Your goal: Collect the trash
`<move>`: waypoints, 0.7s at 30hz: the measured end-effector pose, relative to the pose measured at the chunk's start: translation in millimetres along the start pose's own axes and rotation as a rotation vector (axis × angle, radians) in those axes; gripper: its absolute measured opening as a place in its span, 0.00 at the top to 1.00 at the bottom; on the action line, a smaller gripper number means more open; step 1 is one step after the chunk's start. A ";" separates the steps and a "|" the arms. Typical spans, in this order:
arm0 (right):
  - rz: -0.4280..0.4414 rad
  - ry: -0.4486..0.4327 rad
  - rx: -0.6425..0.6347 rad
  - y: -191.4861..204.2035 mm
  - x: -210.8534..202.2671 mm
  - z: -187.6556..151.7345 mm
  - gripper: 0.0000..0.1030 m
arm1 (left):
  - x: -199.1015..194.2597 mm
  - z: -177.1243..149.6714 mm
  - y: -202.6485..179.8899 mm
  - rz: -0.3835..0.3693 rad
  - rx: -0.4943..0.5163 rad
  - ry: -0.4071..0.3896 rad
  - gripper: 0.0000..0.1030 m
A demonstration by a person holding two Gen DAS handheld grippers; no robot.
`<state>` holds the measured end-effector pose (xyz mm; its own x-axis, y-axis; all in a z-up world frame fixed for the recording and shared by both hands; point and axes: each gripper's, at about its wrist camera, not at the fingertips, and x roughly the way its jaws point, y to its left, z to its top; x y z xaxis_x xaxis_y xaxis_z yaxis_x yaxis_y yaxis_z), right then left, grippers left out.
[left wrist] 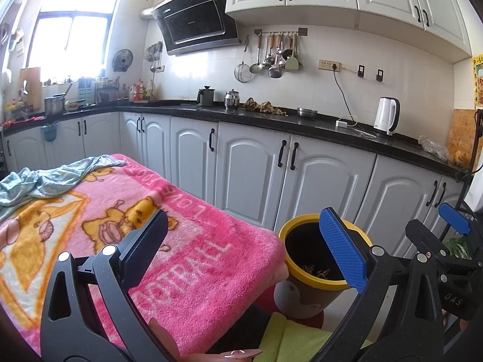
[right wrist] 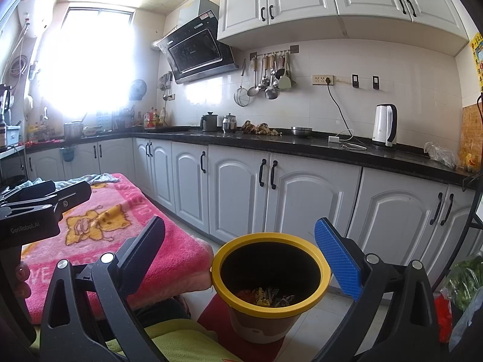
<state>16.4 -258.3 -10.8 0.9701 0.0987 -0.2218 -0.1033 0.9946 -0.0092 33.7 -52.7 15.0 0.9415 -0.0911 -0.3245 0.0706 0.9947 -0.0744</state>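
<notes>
Right gripper (right wrist: 238,259) hovering over the bin (right wrist: 270,283), jaws spread wide and holding nothing; left gripper (left wrist: 241,250) likewise gaping and empty, off to the left above the blanket (left wrist: 187,241). Bin standing upright on the floor just beside the blanket's corner, long axis vertical, mouth facing up, wrappers (right wrist: 268,297) lying at the bottom. Sitting there, by the look of it, so that scraps can be dropped straight down from the table edge (a red mat (right wrist: 211,316) showing under it). No loose trash showing on the blanket itself, only a crumpled cloth (left wrist: 45,181) at its far end. Beyond, cabinets (right wrist: 302,199) and a dark counter (right wrist: 302,146) carrying a kettle (right wrist: 384,125) and a clear bag (right wrist: 440,154).
</notes>
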 end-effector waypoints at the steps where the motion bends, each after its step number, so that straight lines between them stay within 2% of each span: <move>1: 0.000 0.000 0.000 -0.3 1.6 -1.0 0.06 | 0.2 0.5 0.5 0.001 0.000 0.000 0.11; 10: 0.002 0.002 -0.001 -0.3 2.2 -0.6 0.06 | 3.0 1.3 2.1 0.008 -0.003 0.011 0.11; 14: 0.015 0.029 -0.009 2.1 8.6 -3.7 0.06 | 5.7 0.4 8.8 0.019 -0.009 0.034 0.11; 18: 0.088 0.100 -0.001 15.6 28.6 4.8 0.06 | 0.2 1.5 40.6 0.056 -0.068 0.053 0.11; 21: 0.192 0.150 -0.021 60.5 56.1 21.8 0.06 | -9.4 2.2 103.8 0.161 -0.183 0.095 0.11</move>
<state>69.4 -192.0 -2.6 0.8887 0.2788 -0.3640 -0.2889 0.9570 0.0277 32.9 51.5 12.4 0.9001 0.0557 -0.4321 -0.1469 0.9725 -0.1807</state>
